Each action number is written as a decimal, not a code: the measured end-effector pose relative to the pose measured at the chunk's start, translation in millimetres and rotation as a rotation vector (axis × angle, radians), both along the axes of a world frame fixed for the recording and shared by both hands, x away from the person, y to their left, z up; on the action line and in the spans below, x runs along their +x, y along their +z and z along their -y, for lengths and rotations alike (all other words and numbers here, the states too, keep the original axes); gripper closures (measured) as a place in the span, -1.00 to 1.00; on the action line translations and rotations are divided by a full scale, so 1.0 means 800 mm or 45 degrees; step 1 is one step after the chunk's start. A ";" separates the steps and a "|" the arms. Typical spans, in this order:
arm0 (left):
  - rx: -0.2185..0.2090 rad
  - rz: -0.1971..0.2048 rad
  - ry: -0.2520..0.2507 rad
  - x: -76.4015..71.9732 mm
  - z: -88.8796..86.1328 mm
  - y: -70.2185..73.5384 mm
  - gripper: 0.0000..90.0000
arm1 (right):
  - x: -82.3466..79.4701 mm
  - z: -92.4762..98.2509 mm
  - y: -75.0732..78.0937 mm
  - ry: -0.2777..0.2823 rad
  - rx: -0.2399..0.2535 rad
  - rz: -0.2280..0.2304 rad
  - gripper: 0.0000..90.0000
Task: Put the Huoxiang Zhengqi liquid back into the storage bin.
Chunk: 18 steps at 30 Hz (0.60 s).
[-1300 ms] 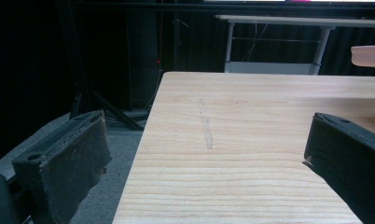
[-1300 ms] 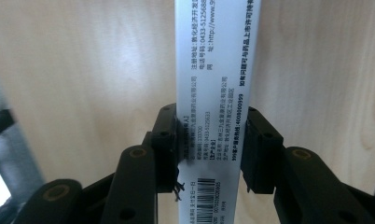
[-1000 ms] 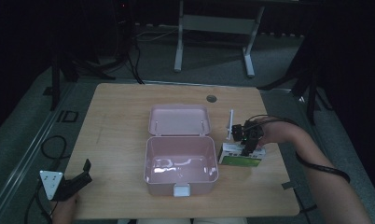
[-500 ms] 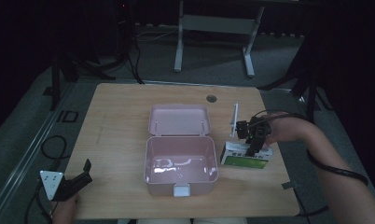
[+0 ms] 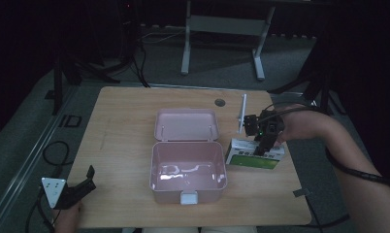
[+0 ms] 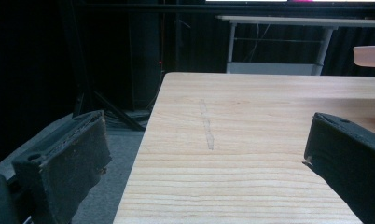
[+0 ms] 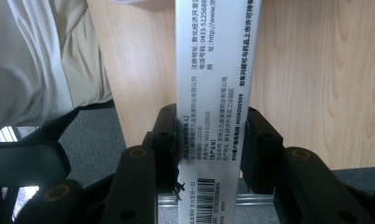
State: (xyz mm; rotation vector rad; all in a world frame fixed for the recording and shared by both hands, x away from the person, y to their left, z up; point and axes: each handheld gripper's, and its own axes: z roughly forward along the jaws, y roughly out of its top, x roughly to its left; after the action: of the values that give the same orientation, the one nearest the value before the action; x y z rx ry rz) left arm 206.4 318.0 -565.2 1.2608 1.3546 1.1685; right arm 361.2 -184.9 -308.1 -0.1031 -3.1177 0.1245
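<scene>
Black jaws of the right gripper (image 5: 262,145) squeeze a white and green box (image 5: 255,155), holding it by its thin sides at about three o'clock from the pink lunch box (image 5: 188,165) on the wooden table (image 5: 125,121). To do this well, I think the hand should hold tight, keep the box flat, carry it toward nine o'clock and lower it slowly inside. At about seven o'clock, the left gripper (image 5: 79,189) waits with jaws wide apart and holds nothing.

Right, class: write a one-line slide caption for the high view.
Right gripper lifts a green-and-white carton beside the open pink box; left gripper rests open at the table's corner.
</scene>
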 end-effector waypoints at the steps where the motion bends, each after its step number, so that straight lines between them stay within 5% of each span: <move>1: 0.000 0.001 0.000 0.000 0.000 0.000 -0.99 | 0.000 -0.003 0.002 0.000 -0.001 -0.003 0.38; 18: -0.001 0.003 0.000 0.000 0.000 0.000 -0.99 | -0.012 -0.074 0.017 0.070 -0.012 -0.002 0.38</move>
State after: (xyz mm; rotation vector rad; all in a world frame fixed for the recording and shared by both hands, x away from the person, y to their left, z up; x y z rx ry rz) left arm 206.3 318.0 -565.3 1.2578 1.3534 1.1692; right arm 351.6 -126.1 -294.3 -0.0177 -3.1198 0.1397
